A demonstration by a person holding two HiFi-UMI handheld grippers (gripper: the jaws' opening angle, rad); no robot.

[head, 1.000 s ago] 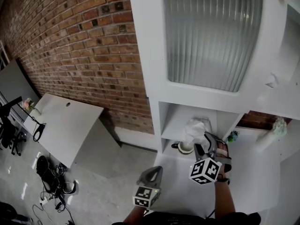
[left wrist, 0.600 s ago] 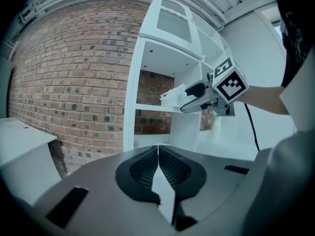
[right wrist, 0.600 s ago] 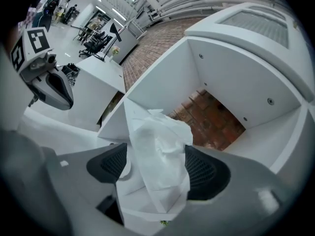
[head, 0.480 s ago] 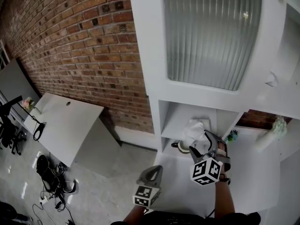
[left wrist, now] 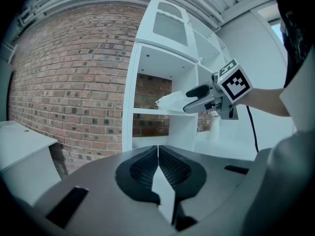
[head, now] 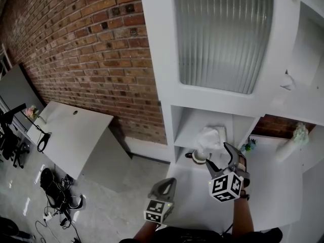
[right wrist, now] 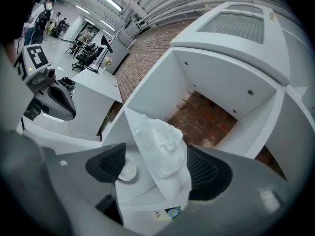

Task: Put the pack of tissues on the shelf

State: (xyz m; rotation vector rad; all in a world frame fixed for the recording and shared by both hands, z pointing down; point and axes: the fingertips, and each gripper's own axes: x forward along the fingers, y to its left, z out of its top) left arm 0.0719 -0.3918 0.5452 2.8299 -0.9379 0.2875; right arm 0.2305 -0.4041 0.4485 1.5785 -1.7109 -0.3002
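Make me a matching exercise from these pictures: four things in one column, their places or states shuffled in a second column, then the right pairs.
Things
1. left gripper
2. right gripper
3. pack of tissues
4. small white dish

Places or states
A. lies on the shelf beside the pack
B. jaws together, nothing between them
C. stands on the shelf between open jaws
D. jaws wide apart

Pairs: 1-B, 2-D, 3-C, 4-A

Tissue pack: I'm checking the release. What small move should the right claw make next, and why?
Probably draw the right claw straight back. Its jaws stand wide apart, and the tissue pack rests on the shelf between them, ungripped.
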